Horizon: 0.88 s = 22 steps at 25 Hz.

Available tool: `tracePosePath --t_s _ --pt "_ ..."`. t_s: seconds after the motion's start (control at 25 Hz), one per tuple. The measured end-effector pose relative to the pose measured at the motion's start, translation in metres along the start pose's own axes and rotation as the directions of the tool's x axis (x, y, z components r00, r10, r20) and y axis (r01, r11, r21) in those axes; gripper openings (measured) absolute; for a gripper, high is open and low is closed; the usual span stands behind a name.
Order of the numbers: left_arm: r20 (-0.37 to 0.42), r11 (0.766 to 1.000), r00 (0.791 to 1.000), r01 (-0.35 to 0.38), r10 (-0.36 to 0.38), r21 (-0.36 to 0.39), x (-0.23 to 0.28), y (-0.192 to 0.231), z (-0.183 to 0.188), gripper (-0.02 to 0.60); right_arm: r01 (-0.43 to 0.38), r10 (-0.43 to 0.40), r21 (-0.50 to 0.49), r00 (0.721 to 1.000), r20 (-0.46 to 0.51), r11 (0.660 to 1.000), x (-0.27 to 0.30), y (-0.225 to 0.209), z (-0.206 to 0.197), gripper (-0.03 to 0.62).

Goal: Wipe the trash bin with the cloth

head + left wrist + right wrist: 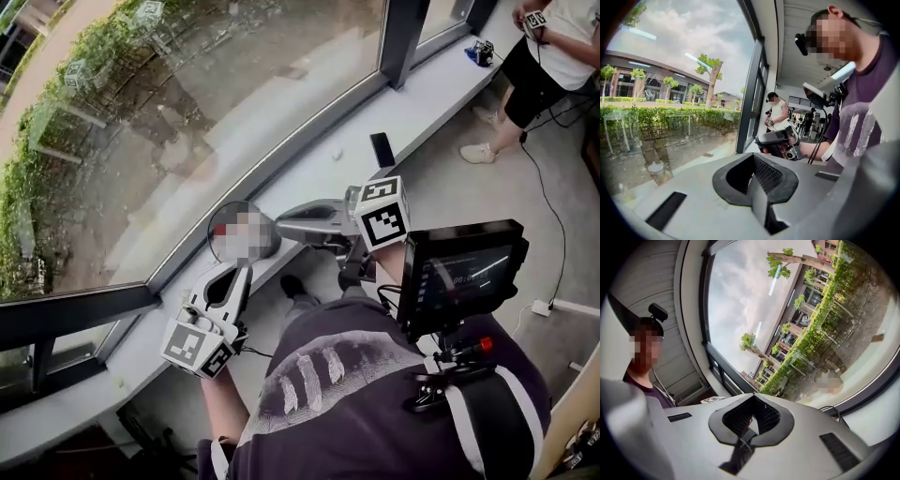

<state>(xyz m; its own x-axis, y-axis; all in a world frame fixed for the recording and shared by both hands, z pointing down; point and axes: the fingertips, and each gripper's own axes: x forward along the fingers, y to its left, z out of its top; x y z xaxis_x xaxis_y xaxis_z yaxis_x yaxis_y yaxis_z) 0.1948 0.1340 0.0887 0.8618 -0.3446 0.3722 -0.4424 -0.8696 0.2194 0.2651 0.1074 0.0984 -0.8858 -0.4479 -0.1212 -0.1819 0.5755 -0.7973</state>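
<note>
Head view, looking steeply down: a person in a dark purple T-shirt w/ pale print (pixel 375 394) stands at a long pale grey window sill (pixel 319 173), below a large pane of window glass (pixel 187 103). Both hands hold tools up in front of the chest, over the sill's near edge.

The pale grey plastic left gripper (pixel 236 267), w/ a black-and-white marker cube at its rear, points up-frame toward the glass. The matching pale grey right gripper (pixel 284 222), cube also at the rear, points toward frame left. Its tip is just beside the left one's tip; can't tell if they touch.

Left gripper view: its black ribbed pads (pixel 768 176) are pressed together, nothing btwn them. Right gripper view: same, w/ black ribbed pads (pixel 764 416) closed on each other and nothing held.

The trash bin and cloth show in none of the 3 views.

Other things: a black rectangular screen (pixel 464 272) sits on a clamp mount at the chest, on the person's right. A small black phone-like slab (pixel 382 148) lies on the sill further along. At top right a second person in a white top and dark shorts (pixel 539 56) stands on the grey floor (pixel 469 187), well apart. A white power strip (pixel 541 307) w/ cables lies on the floor.

Through the glass, in the left gripper view: a green hedge (pixel 656 119), trees and a low building.
</note>
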Motion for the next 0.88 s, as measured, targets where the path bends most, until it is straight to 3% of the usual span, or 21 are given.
tracePosePath --t_s 0.28,0.52,0.64,0.88 --pt "-0.035 0.999 0.999 -0.039 0.039 -0.011 -0.015 -0.009 -0.005 -0.002 0.065 -0.070 -0.123 0.997 -0.033 0.990 -0.006 0.017 -0.025 -0.002" --pt "-0.051 0.996 0.999 0.000 0.005 0.087 -0.026 -0.039 -0.021 -0.002 0.100 -0.099 -0.025 0.994 0.039 0.995 -0.018 0.032 -0.041 -0.002" --pt "-0.022 0.996 0.999 0.026 -0.024 0.091 -0.064 -0.055 -0.034 -0.002 0.113 -0.111 -0.030 0.993 0.044 0.993 -0.006 0.054 -0.062 -0.002" --pt "0.061 1.000 0.998 0.021 -0.021 0.005 -0.188 -0.058 -0.074 -0.002 0.082 -0.084 -0.096 0.996 -0.016 0.992 0.069 0.126 -0.145 -0.002"
